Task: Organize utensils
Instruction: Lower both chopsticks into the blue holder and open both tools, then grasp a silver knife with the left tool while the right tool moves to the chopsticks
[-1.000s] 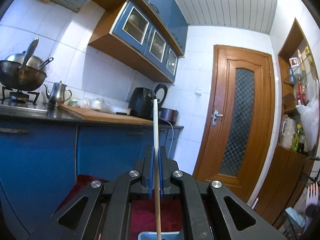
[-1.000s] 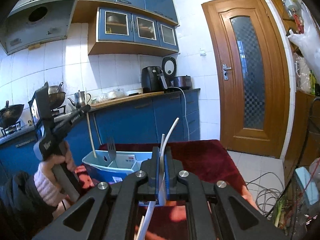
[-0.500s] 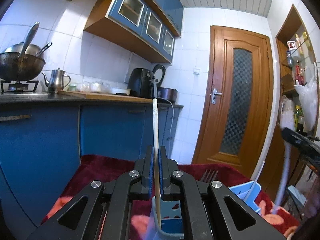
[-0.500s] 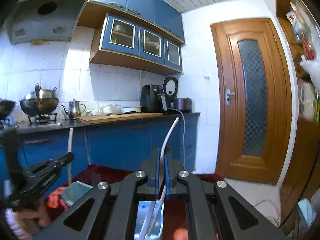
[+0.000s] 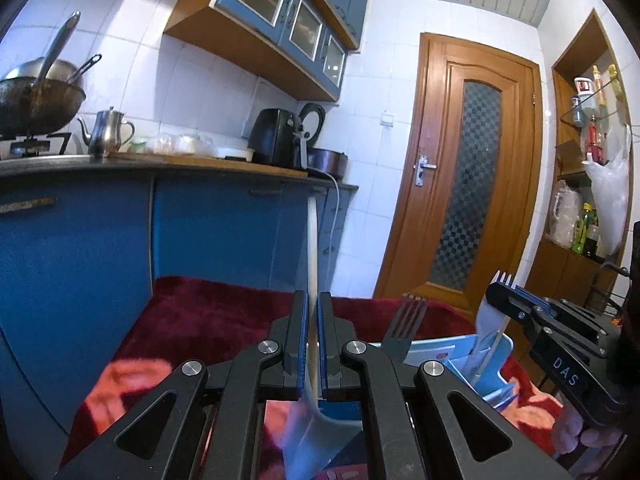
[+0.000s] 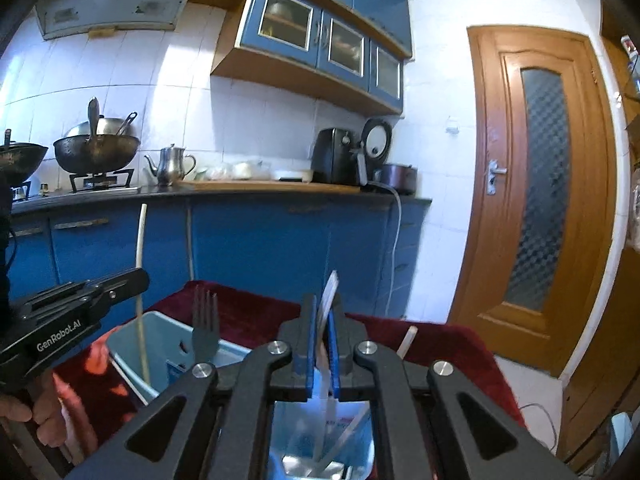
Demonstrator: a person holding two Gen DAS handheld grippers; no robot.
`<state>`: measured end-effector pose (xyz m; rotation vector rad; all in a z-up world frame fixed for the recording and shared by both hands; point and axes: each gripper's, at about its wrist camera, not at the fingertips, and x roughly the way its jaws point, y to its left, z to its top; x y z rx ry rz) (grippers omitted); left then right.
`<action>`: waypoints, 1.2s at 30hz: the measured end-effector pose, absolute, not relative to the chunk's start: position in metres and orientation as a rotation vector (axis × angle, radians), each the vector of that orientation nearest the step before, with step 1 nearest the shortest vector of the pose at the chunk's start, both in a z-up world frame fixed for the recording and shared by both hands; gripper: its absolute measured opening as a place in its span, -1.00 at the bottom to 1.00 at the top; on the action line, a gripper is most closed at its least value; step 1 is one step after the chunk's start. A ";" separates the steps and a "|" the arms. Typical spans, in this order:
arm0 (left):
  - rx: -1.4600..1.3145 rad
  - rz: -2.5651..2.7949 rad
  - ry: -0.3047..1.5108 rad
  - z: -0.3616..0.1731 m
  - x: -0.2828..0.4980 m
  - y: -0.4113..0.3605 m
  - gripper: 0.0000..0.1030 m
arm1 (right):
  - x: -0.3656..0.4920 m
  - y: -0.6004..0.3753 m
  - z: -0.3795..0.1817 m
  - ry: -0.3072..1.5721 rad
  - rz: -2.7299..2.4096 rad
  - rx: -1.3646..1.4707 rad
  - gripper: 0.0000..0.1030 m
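Left wrist view: left gripper (image 5: pixel 313 344) at lower centre, jaws pinching a pale chopstick (image 5: pixel 313 248) that stands upright between the blue pads; its top reaches the blue cabinet front (image 5: pixel 224 232), its lower end sits over a blue bin (image 5: pixel 340 416) just below the jaws. Right gripper (image 5: pixel 505 293) enters from the right edge, jaws pinching a white plastic fork (image 5: pixel 490 320), tines up, handle down in the bin's right part. Dark fork (image 5: pixel 406 326) stands upright in the bin, right of centre. Bin rests on a table with a red cloth (image 5: pixel 208 316).

Right wrist view: right gripper (image 6: pixel 322 346) at lower centre, jaws pressed on the white fork (image 6: pixel 329 292), seen edge-on and blurred; bin compartment (image 6: pixel 360 436) below holds other pale utensils, types unclear. Left gripper (image 6: pixel 138 280) at left, held by a hand (image 6: pixel 48 416), chopstick (image 6: pixel 141 264) upright with its lower end inside the bin's left compartment (image 6: pixel 168 332). Dark fork (image 6: pixel 206 332) stands just right of it. Second pale stick (image 6: pixel 406 342) pokes up right of the jaws.
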<state>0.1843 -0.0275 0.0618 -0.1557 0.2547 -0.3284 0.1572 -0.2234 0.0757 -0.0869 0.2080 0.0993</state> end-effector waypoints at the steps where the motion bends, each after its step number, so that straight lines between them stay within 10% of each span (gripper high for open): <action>1: -0.154 -0.330 0.261 0.062 0.183 -0.028 -0.78 | 0.156 -0.224 0.075 0.216 0.111 -0.074 -0.82; 6: -0.152 -0.348 0.278 0.065 0.175 -0.028 -0.38 | 0.147 -0.231 0.078 0.217 0.123 -0.028 -0.62; 36: -0.109 -0.424 0.480 0.068 0.082 -0.020 -0.35 | 0.031 -0.247 0.093 0.359 0.111 0.117 -0.41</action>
